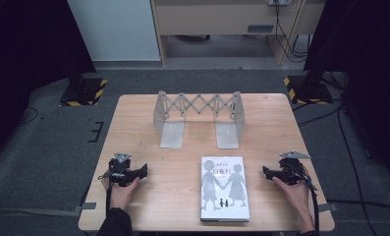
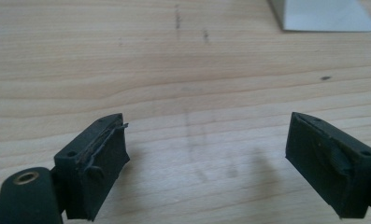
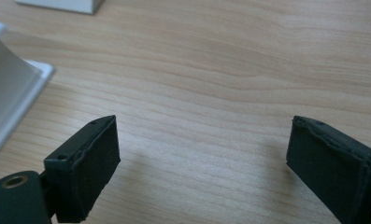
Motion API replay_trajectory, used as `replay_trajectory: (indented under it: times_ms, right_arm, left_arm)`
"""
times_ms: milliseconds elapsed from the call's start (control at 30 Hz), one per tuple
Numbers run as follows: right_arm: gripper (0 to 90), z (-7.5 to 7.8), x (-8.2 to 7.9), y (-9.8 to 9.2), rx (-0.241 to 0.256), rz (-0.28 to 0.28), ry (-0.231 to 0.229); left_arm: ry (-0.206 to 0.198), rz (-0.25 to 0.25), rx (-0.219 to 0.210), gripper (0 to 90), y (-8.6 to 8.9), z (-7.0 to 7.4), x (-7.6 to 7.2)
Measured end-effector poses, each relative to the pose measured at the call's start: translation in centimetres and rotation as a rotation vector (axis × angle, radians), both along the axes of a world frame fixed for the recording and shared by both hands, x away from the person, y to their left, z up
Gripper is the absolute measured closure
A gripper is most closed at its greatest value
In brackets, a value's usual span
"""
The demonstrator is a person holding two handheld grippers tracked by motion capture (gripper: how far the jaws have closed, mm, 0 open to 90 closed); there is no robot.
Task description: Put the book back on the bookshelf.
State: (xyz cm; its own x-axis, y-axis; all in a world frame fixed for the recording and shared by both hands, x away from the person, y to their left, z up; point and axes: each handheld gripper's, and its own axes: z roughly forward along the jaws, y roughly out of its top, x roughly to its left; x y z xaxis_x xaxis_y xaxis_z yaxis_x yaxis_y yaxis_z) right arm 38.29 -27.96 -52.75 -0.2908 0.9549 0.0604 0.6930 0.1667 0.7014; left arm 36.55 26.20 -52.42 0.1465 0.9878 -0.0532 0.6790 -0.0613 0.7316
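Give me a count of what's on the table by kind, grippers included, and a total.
Books: 1, the book
Expanding metal bookends: 1, the bookend rack
Grippers: 2, the left gripper and the right gripper, both with jaws open
Total: 4

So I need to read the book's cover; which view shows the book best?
The high view: the book lies flat, its whole cover facing up between the grippers. The right gripper view catches just a white edge of it at the left. The left gripper view looks at bare table instead.
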Motion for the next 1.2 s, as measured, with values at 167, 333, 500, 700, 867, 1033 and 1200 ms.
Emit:
replay_trajectory:
  times_ms: [167, 333, 500, 700, 867, 1033, 1200]
  right_arm:
    - [11.6, 0.9, -0.5, 0.2, 0.046, -0.002, -0.026]
    - [12.4, 2.0, -1.4, 0.8, 0.115, 0.013, -0.079]
    - [12.8, 2.4, -1.9, 1.2, 0.168, 0.035, -0.090]
    - [14.3, 3.0, -2.9, 2.1, 0.195, 0.070, -0.124]
    - [17.7, 3.3, -3.4, 2.8, 0.222, 0.103, -0.120]
    - [20.8, 3.5, -3.7, 3.6, 0.227, 0.147, -0.114]
    - [20.9, 3.4, -4.1, 4.3, 0.242, 0.171, -0.108]
  left_arm:
    - [-0.027, -0.028, -0.001, 11.9, -0.8, 0.5, -0.3]
    - [-0.060, -0.045, -0.031, 12.2, -1.7, 1.2, -0.8]
    - [-0.100, -0.075, -0.041, 13.8, -2.7, 1.8, -1.4]
    - [-0.129, -0.136, -0.071, 14.8, -4.4, 2.2, -2.1]
    - [-0.156, -0.193, -0.096, 15.3, -5.9, 2.5, -2.9]
    - [-0.166, -0.260, -0.106, 16.0, -7.7, 2.6, -3.5]
    - [-0.168, -0.313, -0.113, 16.4, -9.2, 2.6, -4.2]
